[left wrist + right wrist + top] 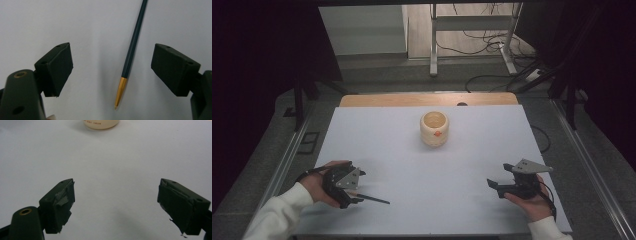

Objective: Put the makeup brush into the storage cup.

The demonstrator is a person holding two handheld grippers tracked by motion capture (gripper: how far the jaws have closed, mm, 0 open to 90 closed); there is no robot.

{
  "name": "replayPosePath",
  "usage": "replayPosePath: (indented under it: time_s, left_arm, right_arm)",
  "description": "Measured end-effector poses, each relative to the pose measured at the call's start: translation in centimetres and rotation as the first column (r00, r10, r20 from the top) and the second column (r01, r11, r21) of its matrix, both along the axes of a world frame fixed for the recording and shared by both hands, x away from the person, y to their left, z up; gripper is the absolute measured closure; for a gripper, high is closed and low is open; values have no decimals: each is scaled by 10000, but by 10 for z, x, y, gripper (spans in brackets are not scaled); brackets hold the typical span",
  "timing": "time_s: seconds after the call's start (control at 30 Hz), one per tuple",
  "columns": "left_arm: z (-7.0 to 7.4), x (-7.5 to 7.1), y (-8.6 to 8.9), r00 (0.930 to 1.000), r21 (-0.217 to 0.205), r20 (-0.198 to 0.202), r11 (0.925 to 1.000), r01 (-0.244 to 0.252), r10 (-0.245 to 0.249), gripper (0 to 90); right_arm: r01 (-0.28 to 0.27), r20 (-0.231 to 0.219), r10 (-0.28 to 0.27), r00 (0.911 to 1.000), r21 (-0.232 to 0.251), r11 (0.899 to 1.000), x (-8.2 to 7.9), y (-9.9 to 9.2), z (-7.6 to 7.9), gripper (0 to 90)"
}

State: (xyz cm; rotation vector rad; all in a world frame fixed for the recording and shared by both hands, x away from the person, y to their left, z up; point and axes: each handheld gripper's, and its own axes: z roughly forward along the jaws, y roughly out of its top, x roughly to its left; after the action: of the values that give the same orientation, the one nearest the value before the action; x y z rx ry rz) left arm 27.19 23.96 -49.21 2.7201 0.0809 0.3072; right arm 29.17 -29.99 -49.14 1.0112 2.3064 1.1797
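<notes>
now left gripper (112, 72) straddles pen (130, 57), untouched.

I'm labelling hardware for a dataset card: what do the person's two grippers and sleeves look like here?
Both the left gripper and the right gripper are black, each topped by a grey three-cornered plate. Each has two blocky black jaws with small holes, and a brass-ringed hole shows on the body. The right gripper's pads are wrapped in frayed dark tape. A black cable trails from each. The person wears white sleeves.

A white sheet (427, 175) is spread over a wooden table (427, 99). A cream cup (434, 128) is set far centre; a dark pen (371, 198) is laid near left.
</notes>
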Motion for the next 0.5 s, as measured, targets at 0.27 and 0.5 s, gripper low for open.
replayPosePath:
  time_s: [0.27,0.5]
  left_arm:
    - [-9,3,4,9992,363,-322,9990,243,-232,234]
    - [-15,6,2,9960,808,-811,9957,453,-388,307]
  right_arm:
    - [-15,-22,15,10000,-30,10000,0,0,0,153]
    - [-14,-27,14,10000,-46,10000,1,0,-1,154]
